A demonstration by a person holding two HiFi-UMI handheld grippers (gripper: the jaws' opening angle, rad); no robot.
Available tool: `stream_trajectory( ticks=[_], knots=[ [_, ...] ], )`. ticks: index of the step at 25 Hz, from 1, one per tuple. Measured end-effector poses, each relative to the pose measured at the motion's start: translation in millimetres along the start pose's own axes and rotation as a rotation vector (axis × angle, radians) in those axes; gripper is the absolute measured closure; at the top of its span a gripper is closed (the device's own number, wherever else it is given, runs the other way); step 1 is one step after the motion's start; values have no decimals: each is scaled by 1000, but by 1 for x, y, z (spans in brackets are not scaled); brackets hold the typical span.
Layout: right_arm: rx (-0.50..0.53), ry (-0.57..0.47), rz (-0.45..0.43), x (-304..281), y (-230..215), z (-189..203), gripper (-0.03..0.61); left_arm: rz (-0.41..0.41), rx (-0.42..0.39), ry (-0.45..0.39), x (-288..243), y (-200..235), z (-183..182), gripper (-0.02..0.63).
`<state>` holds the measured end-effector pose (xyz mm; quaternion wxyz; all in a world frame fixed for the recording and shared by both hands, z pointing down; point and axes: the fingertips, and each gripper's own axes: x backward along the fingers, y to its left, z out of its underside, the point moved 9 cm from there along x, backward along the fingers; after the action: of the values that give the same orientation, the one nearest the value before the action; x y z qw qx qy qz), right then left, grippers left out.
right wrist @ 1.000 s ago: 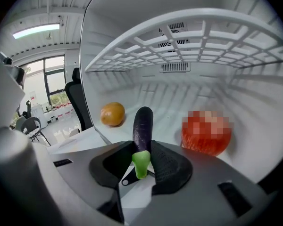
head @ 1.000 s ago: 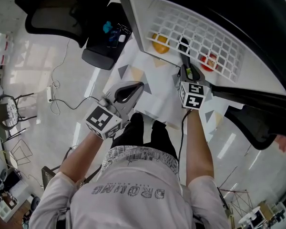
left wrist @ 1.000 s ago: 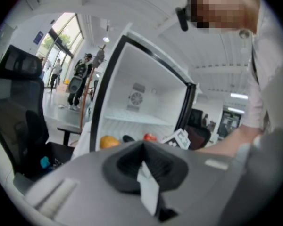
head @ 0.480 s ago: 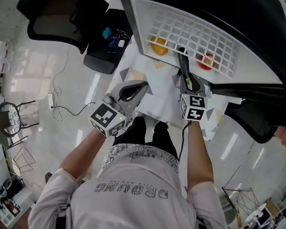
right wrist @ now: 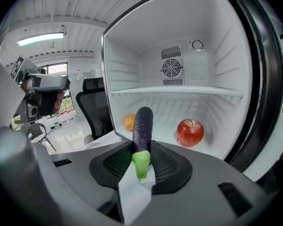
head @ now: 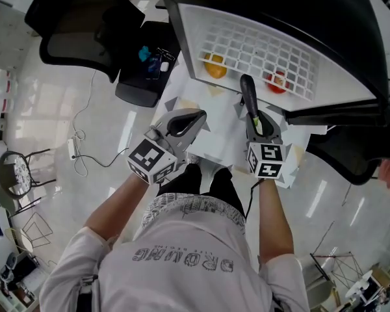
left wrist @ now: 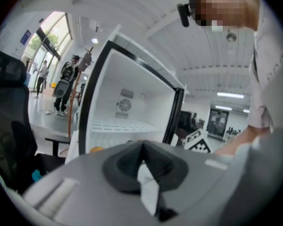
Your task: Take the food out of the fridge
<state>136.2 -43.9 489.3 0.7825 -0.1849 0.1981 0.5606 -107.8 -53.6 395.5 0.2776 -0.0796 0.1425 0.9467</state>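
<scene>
Right gripper view shows the right gripper [right wrist: 142, 150] clamped on an eggplant [right wrist: 143, 124] near its green stem end, at the mouth of the fridge [right wrist: 217, 55], so I judge the first item nearly out. An apple [right wrist: 190, 132] by the floor's right wall and an orange [right wrist: 129, 122] by its left wall are left. The left gripper [left wrist: 142, 153] has its jaws together, empty. In the head view a wire shelf [head: 260, 47] half-screens both fruits.

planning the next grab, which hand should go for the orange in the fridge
Left. The left gripper is empty and nearer the orange; the right gripper has its fingers clamped on the eggplant.
</scene>
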Motion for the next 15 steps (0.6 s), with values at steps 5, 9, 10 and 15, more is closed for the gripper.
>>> stream_trajectory(
  ticks=[5, 9, 10, 15],
  knots=[
    [16, -9, -3, 15, 9, -2, 468, 14, -9, -9, 3, 0, -3, 607],
    [16, -18, -2, 29, 19, -5, 468, 22, -12, -14, 8, 1, -6, 607],
    [14, -22, -1, 32, 20, -5, 468, 23, -14, -15, 9, 2, -7, 607],
    [8, -45, 20, 49, 24, -10, 468, 28, -24, -23, 13, 3, -11, 607]
  ],
)
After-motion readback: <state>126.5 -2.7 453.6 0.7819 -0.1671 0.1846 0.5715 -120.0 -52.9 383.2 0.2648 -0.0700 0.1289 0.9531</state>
